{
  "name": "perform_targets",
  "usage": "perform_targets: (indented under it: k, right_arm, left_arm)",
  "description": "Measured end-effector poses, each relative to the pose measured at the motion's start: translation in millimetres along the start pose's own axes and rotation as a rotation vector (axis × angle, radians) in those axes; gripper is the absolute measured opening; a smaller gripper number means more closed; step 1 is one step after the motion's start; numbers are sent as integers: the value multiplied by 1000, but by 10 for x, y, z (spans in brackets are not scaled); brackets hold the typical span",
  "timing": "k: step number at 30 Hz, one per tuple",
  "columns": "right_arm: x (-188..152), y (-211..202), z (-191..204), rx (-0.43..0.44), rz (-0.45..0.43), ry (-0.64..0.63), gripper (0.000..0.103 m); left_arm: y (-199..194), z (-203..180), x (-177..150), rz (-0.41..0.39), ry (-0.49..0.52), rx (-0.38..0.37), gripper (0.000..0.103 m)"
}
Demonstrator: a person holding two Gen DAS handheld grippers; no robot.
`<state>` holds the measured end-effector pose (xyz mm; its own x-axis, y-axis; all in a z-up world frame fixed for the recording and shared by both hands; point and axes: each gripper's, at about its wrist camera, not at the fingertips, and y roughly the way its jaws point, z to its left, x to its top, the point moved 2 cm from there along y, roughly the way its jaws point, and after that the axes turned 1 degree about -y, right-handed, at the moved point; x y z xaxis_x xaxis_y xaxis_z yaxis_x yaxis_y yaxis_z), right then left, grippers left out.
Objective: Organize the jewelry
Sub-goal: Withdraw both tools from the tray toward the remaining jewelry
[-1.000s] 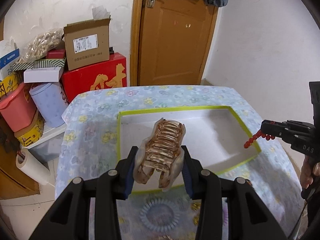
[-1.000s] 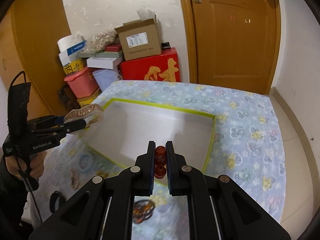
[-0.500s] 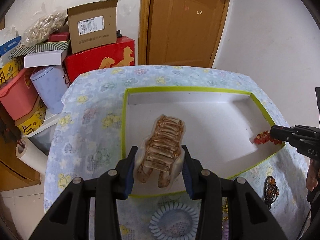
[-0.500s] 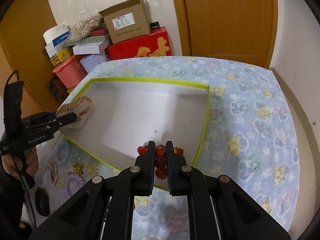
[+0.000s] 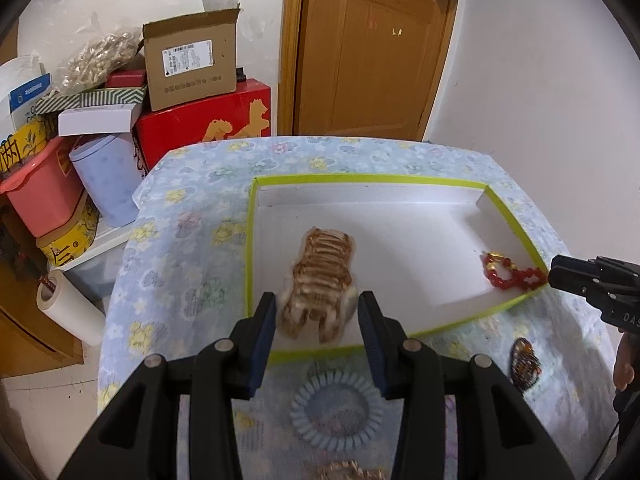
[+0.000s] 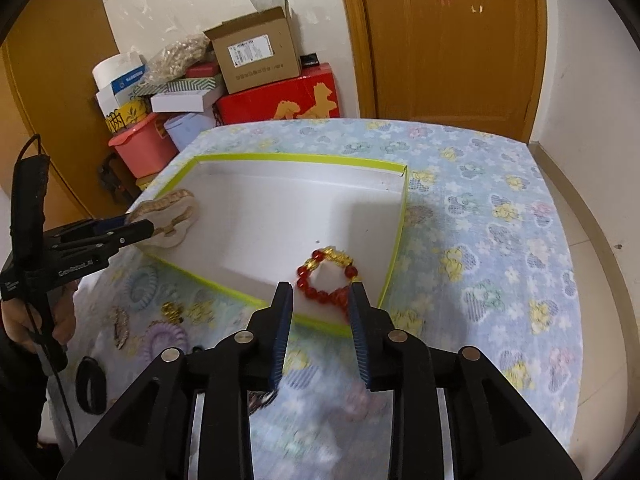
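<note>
Floral-clothed worktop point(image 5: 192, 216) before a wooden door point(image 5: 376, 52), boxes stacked at left. Item one: brown hair claw point(image 5: 318, 282), lying on the floor of the white green-rimmed tray point(image 5: 250, 248) near its front edge, between the spread fingers of the left hand-held gripper point(image 5: 318, 320), released, neither pad touching. Item two: red bead bracelet point(image 6: 326, 276) with gold charm, resting in the tray's near right corner; right hand-held gripper point(image 6: 320, 312) released just behind it, fingers apart. Outside the tray: blue spiral hair tie point(image 5: 336, 410), amber butterfly clip point(image 5: 525, 364), purple spiral tie point(image 6: 164, 338).
</note>
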<state>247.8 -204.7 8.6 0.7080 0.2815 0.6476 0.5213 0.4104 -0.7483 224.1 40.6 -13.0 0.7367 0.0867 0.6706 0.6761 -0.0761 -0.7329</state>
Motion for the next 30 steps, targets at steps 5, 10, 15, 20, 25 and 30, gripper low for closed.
perform_targets:
  k: [5,10,15,20,25,30]
  right_arm:
    - [-175,-254,135,7,-26,1,29]
    - [-378,-476,292,10,-42,-1,29]
    - [-590,-676,427,7,-51,6,29]
    - [-760,-836,529,28,-51,-1,29]
    - [-883,-932,649,49,-51,-13,29]
    - [-983,-933,738,79,-31,-17,30]
  left_arm:
    - [-282,-33,-105,-24,2,-5,43]
    - [-547,-81,-260,-36,1,-11,43]
    - [-796,-173,-433,-46,0,-16,43]
    - [-1026,-254,-641,-54,-1,-12,43]
    - [-1201,-293,-796,-63,-7,-13,43]
    - [-1293,-293,-929,-65,-12,-9,43]
